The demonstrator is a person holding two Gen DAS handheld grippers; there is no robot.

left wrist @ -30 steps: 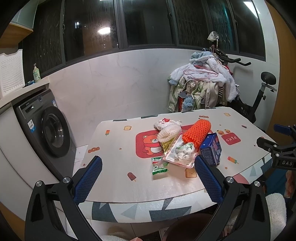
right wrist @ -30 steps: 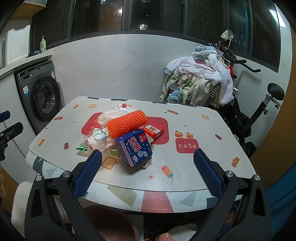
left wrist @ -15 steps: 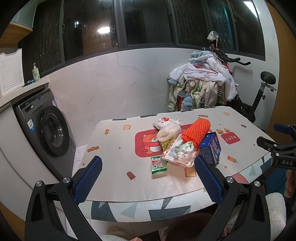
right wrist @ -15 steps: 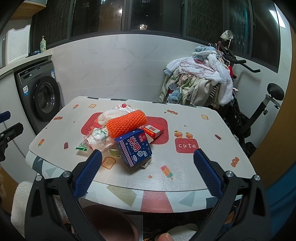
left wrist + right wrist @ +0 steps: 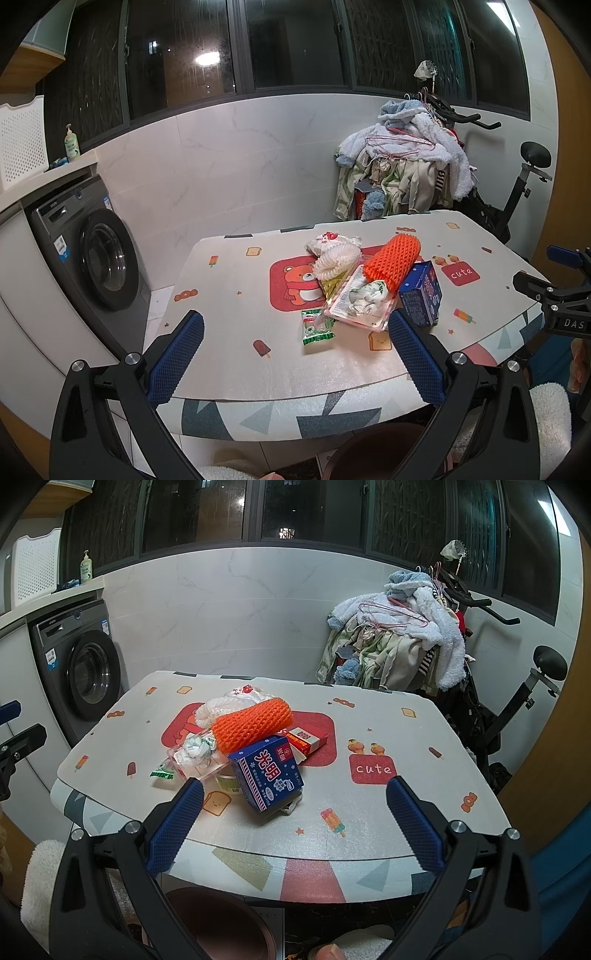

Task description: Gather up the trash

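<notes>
Hovering wide-spread and empty, left gripper (image 5: 295, 345) and right gripper (image 5: 294, 821) face the trash pile (image 5: 240, 738); table's (image 5: 424, 812) near edge bare.

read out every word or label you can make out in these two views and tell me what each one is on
"cute": red patch printed on the tablecloth.
"DAS" (cut off at the frame edge): body of the right gripper, seen from the left wrist view.
"光明": front of the blue carton; its smaller print is too small to read.
Red and white box: lettering blurred.
Green wrapper: print unreadable.
Washing machine: badge and stickers too small.
</notes>
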